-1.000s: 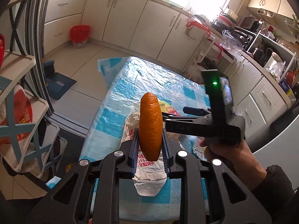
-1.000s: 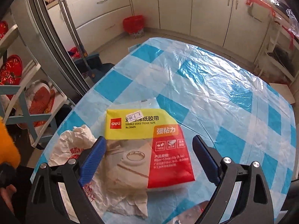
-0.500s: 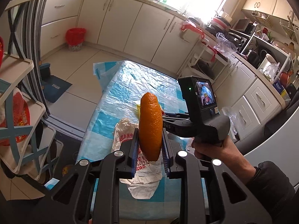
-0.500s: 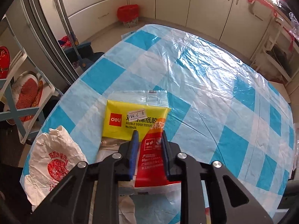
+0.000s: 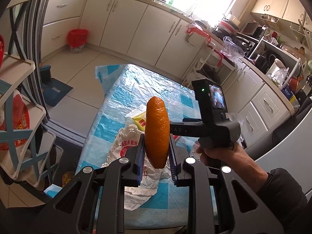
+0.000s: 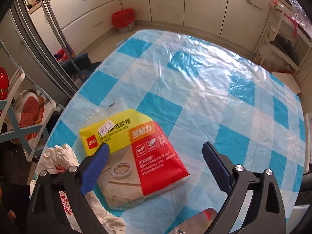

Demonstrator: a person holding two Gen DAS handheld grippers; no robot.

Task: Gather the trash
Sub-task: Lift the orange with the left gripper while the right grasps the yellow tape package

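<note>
My left gripper (image 5: 157, 144) is shut on an orange piece of citrus peel (image 5: 157, 124), held upright above the table's near edge. Its blue pads (image 5: 140, 156) press on both sides of the peel. My right gripper (image 6: 156, 146) hangs over a yellow and red tape package (image 6: 120, 134) on the checked tablecloth (image 6: 195, 81). Its jaws are opening wide; the package lies below and between the fingers, with neither pad pressing on it. A crumpled white plastic bag (image 6: 56, 159) lies left of the package, also seen under the peel as the bag (image 5: 128, 142).
A red-lined waste bin (image 5: 77, 39) stands on the floor by the far cabinets. A white shelf rack (image 5: 17, 97) is close on the left. A hand (image 5: 214, 152) holds the right gripper's handle. A shiny wrapper (image 6: 200, 218) lies at the near table edge.
The right gripper's jaws went from wide to shut low over the package and are wide again. The package now lies turned a little. The left gripper keeps the peel.
</note>
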